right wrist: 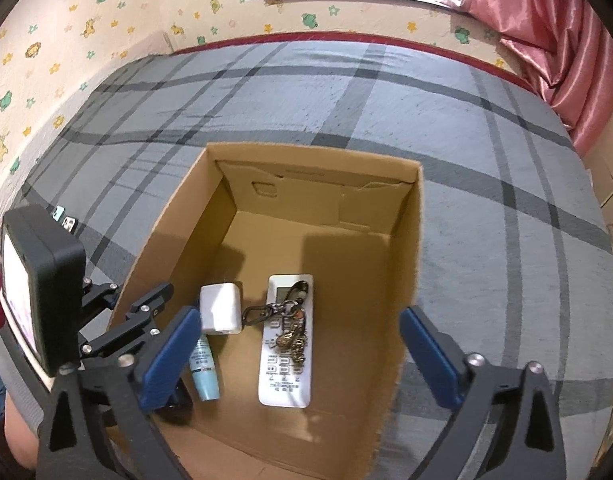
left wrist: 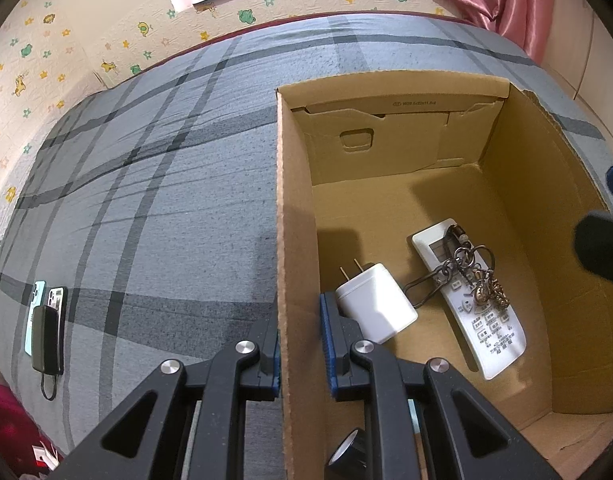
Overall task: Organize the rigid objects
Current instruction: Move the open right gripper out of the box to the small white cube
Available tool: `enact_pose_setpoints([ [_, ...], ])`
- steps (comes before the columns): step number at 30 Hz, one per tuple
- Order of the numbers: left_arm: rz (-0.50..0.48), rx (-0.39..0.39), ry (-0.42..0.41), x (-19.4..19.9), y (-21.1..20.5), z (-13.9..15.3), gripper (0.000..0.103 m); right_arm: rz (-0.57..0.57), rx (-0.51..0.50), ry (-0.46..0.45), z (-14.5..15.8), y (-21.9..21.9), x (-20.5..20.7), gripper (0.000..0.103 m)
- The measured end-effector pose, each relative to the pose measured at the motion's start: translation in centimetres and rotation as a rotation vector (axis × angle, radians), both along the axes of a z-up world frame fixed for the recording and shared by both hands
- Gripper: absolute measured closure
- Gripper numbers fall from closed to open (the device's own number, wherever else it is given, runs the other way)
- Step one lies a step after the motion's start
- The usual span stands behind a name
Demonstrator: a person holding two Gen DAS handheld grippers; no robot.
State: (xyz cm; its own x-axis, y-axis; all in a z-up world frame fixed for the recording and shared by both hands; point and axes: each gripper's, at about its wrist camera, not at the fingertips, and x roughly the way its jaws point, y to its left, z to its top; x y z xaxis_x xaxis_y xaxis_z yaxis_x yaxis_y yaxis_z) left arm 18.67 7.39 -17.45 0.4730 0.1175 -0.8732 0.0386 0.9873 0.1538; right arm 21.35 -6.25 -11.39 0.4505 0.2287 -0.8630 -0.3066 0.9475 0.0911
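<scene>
An open cardboard box [left wrist: 296, 240] [right wrist: 410, 264] stands on the bed. Inside lie a white charger plug [left wrist: 376, 304] [right wrist: 221, 308], a white remote [left wrist: 482, 320] [right wrist: 288, 356] with a metal keychain [left wrist: 474, 276] [right wrist: 290, 332] on top, a light blue tube [right wrist: 204, 368] and a black roll [left wrist: 348, 456]. My left gripper [left wrist: 300, 350] is shut on the box's left wall, one finger on each side of it. My right gripper [right wrist: 302, 360] is open and empty above the box, over the remote.
Two phones and a black power bank [left wrist: 46, 336] lie on the grey plaid bedspread [left wrist: 166, 200] far left of the box. Patterned wall behind, pink curtain [right wrist: 566, 52] at right. The left gripper's body [right wrist: 46, 292] shows at left in the right wrist view.
</scene>
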Motion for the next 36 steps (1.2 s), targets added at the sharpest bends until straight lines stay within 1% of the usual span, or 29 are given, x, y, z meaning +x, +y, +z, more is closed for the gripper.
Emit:
enact_pose_setpoints([
  [12,-0.001,-0.003,-0.003,-0.1,0.1,0.1,0.086,-0.093,-0.004,-0.052,2.8,-4.8,-1.5,0.000],
  [19,-0.001,-0.001,-0.003,-0.1,0.1,0.1,0.086,-0.156,-0.017,-0.061,3.5,-8.6,-3.0,0.000],
  [26,-0.003,0.002,-0.007,-0.1,0.0,0.1,0.086,-0.221,-0.043,-0.053,2.7,-12.5,-5.1,0.000],
  [36,-0.005,0.005,-0.007,-0.2,0.0,0.1,0.086,-0.303,-0.079,0.008,-0.9,-16.6,-8.7,0.000],
])
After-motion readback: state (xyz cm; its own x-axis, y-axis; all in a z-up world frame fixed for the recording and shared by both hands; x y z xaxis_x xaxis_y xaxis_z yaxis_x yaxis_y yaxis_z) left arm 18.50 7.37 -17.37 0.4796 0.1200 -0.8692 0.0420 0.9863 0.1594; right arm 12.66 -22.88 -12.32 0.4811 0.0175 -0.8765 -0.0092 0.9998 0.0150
